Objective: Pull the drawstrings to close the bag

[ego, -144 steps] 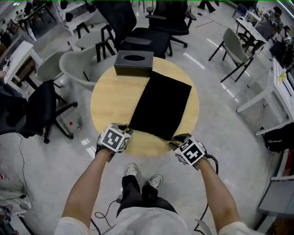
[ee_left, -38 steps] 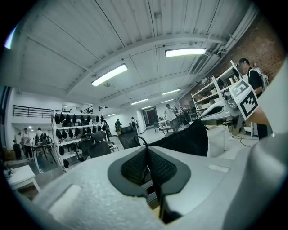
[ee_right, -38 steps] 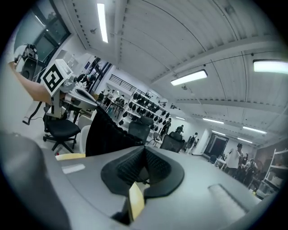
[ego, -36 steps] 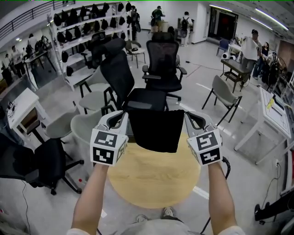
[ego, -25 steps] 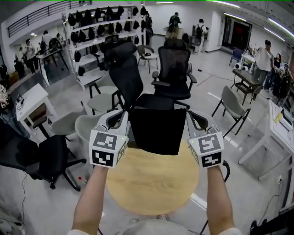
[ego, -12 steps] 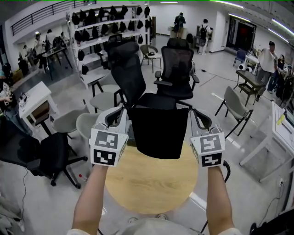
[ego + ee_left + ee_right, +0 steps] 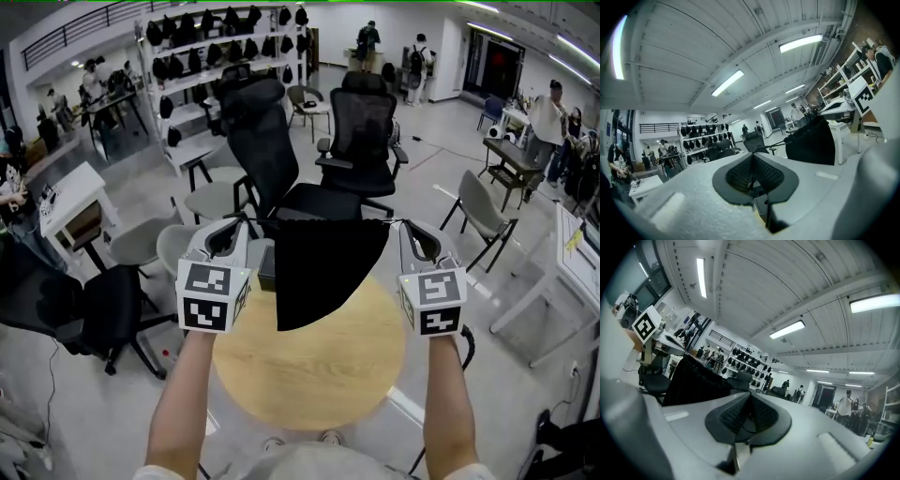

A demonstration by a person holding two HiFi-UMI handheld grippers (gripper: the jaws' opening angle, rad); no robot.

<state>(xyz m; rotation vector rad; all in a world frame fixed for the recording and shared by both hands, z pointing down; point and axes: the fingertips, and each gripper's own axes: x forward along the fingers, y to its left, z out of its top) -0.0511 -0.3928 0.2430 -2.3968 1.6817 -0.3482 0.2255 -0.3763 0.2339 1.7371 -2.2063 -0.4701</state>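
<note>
A black drawstring bag (image 7: 319,272) hangs in the air above the table, strung between my two grippers. Its top edge is pulled taut and its lower edge slants up to the right. My left gripper (image 7: 239,230) is shut on a thin drawstring (image 7: 261,223) leading to the bag's left top corner. My right gripper (image 7: 405,230) is shut on the drawstring at the right corner. In the left gripper view the string (image 7: 776,143) runs from the closed jaws to the bag (image 7: 811,143). The right gripper view shows the bag (image 7: 693,383) at left beyond its closed jaws.
A round wooden table (image 7: 309,375) lies below the bag, with a dark tissue box (image 7: 266,265) at its far edge. Black office chairs (image 7: 272,150) and a grey chair (image 7: 483,211) stand beyond. A white desk (image 7: 572,253) is at right. People stand far off.
Both grippers have moved a little further apart. The bag's top is stretched tighter and its bottom right corner has swung upward, so it hangs skewed.
</note>
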